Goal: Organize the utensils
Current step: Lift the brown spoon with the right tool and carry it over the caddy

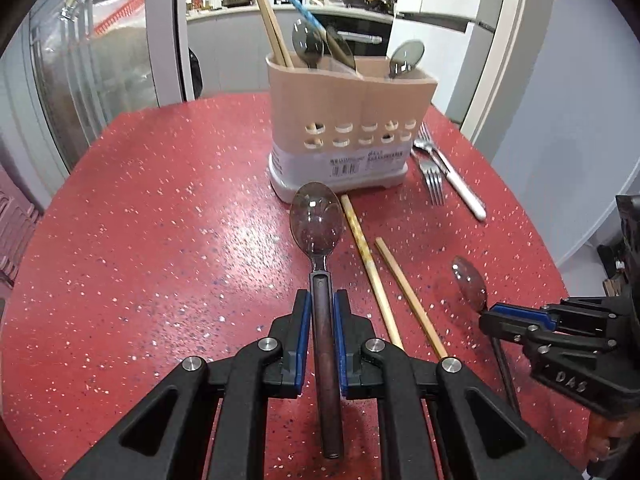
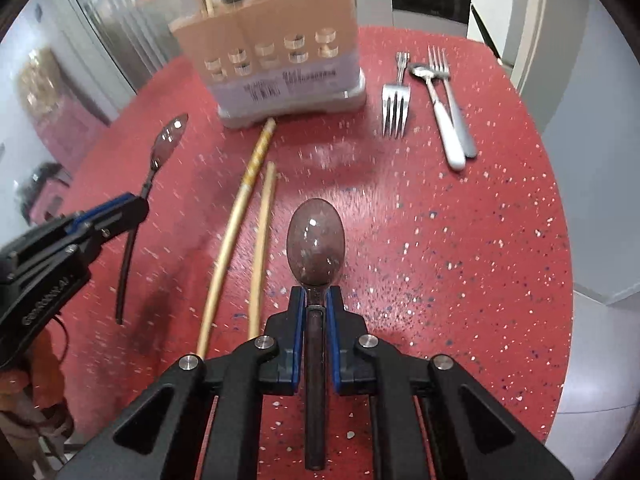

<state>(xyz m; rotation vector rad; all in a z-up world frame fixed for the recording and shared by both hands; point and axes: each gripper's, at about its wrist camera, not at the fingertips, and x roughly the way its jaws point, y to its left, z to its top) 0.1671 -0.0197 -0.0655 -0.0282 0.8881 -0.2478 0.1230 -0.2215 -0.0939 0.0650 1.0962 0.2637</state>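
Observation:
My left gripper (image 1: pixel 321 300) is shut on a dark-handled spoon (image 1: pixel 317 220), held above the red table, bowl pointing at the beige utensil holder (image 1: pixel 348 100). My right gripper (image 2: pixel 317 296) is shut on a second dark-handled spoon (image 2: pixel 316 246). In the left wrist view the right gripper (image 1: pixel 490 318) and its spoon (image 1: pixel 469 280) show at the right. In the right wrist view the left gripper (image 2: pixel 138 204) and its spoon (image 2: pixel 170 138) show at the left. The holder (image 2: pixel 276 44) holds chopsticks and spoons. Two chopsticks (image 1: pixel 372 264) lie in front of it.
Two forks (image 2: pixel 395 108) and a white-handled spoon (image 2: pixel 440 116) lie on the red speckled table (image 1: pixel 160 220) right of the holder. The table's rounded edge runs along the right. A glass cabinet stands far left, and a kitchen counter lies behind.

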